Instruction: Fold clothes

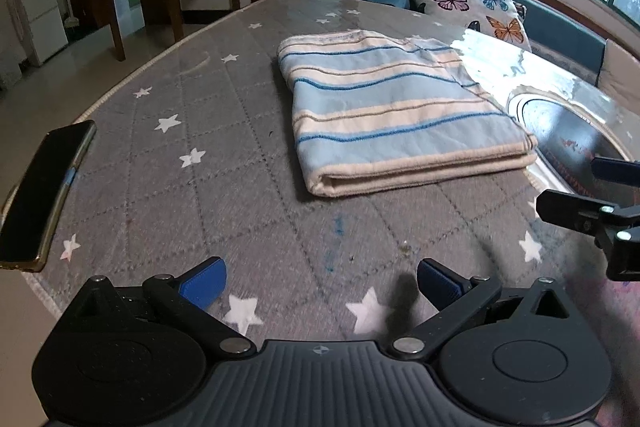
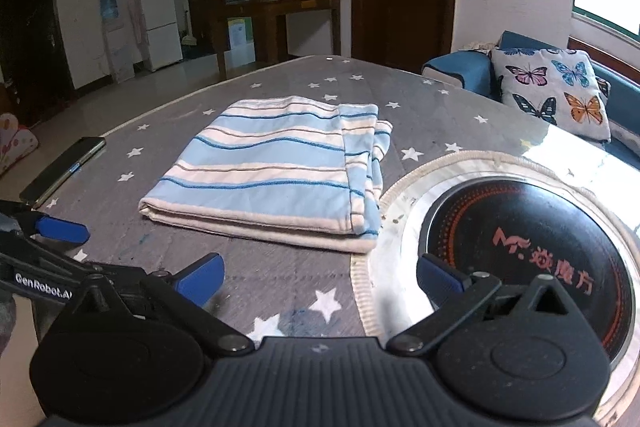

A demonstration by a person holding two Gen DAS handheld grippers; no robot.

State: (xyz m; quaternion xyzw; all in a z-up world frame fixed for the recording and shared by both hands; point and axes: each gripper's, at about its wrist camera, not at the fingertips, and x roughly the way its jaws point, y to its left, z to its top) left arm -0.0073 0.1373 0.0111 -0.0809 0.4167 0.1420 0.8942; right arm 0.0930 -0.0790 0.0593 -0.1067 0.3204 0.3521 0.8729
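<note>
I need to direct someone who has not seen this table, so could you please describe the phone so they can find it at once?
Start at the grey star-patterned table cover with the folded blue-and-cream striped cloth in the middle. Look left of the cloth to the cover's edge: the slim dark phone with a gold rim lies flat there, the only hard, glossy thing on that side.

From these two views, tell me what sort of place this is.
Probably a home's living and dining room: a fridge by the far wall, a sofa with a butterfly cushion, and a table with a built-in hotplate.
</note>
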